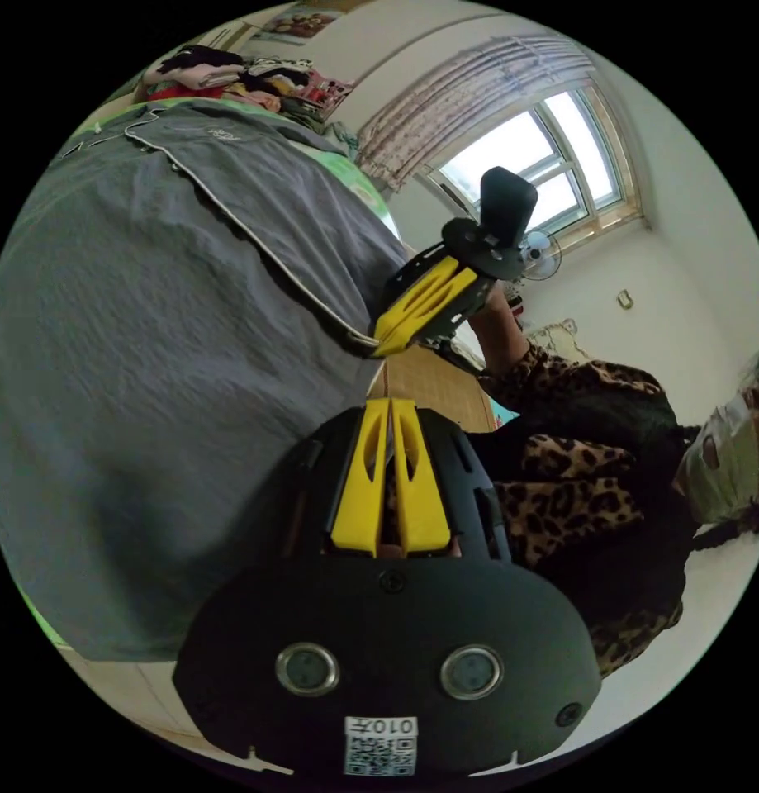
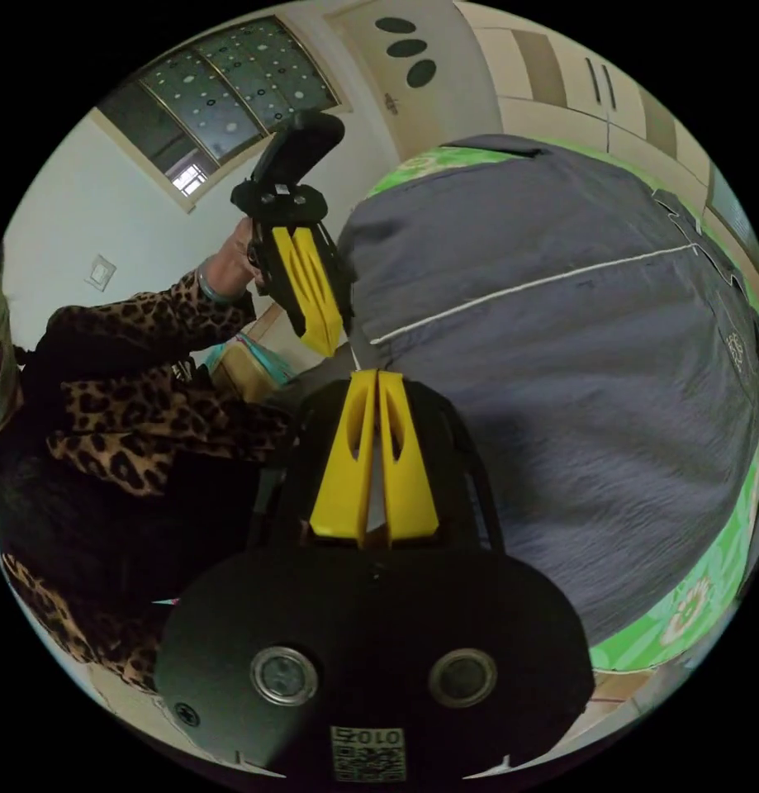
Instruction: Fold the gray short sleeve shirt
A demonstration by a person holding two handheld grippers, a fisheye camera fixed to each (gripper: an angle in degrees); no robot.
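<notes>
Gray shirt (image 1: 148, 347), both grippers' jaws pinching hem

The gray shirt (image 1: 148, 347) is cut off by the round edge of the left gripper view, its far hem unseen. Most of the green bed cover (image 2: 685, 611) is hidden beneath it. Cloth between the left gripper (image 1: 389, 402) fingers cannot be made out. The clothes pile (image 1: 230, 78) at the bed's far edge is too small to sort.

White walls, bright curtained window (image 1: 552, 153), standing fan (image 1: 541, 254), cream wardrobe (image 2: 561, 99), green bedsheet (image 2: 685, 611)
</notes>
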